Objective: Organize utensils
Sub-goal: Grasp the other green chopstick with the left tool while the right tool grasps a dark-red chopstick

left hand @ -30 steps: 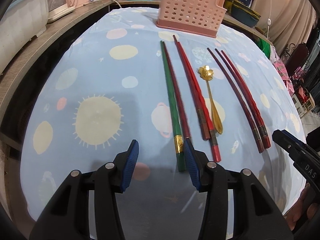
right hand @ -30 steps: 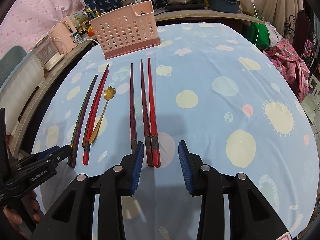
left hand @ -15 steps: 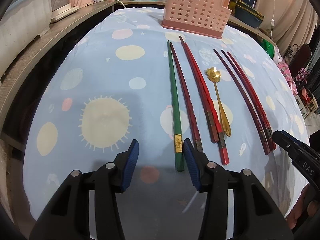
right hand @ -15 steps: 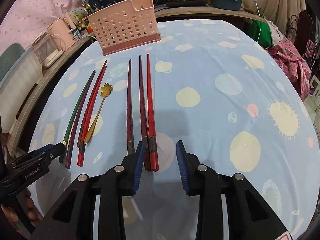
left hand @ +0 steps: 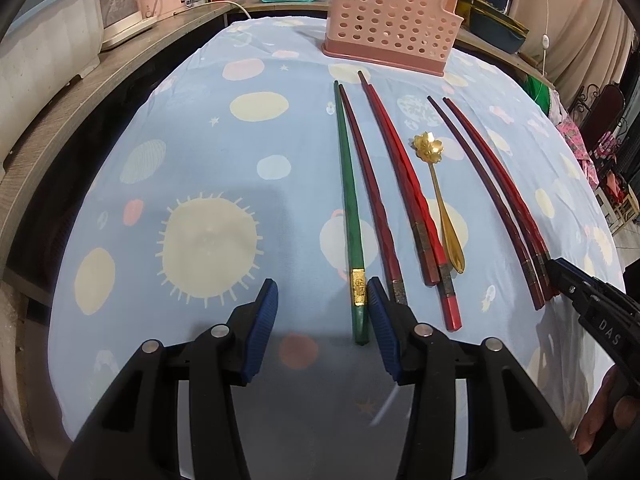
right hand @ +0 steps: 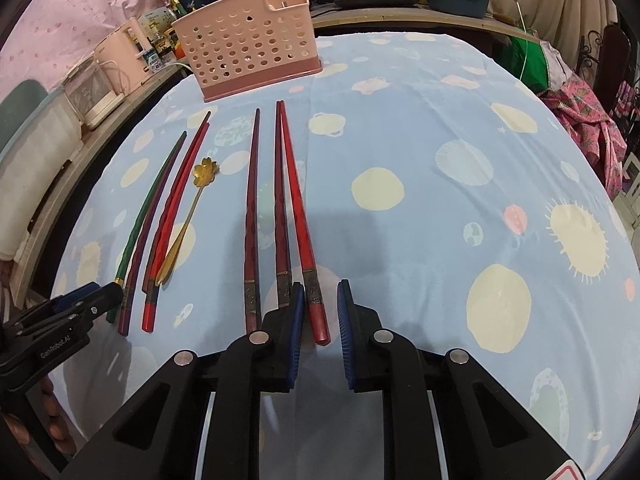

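- we take the pink basket (left hand: 390,20) as landmark; it stands at the far end of the tablecloth (left hand: 200,160)
- left gripper (left hand: 322,326): fingers spread, green chopstick (left hand: 350,208) handle between them just beside the right pad, not pinched
- gold spoon (left hand: 438,200) lies mid-row in front of the basket, among red pairs
- right gripper (right hand: 318,322): jaws closing around the bright red chopstick (right hand: 298,216) end; pads not yet pressing it; dark red chopstick (right hand: 280,208) just outside the left pad

My left tool (left hand: 322,322) and right tool (right hand: 318,330) are black plastic frames with ribbed blue pads (left hand: 259,330), round silver screws, and white "DAS" and "GenRobot.AI" lettering.
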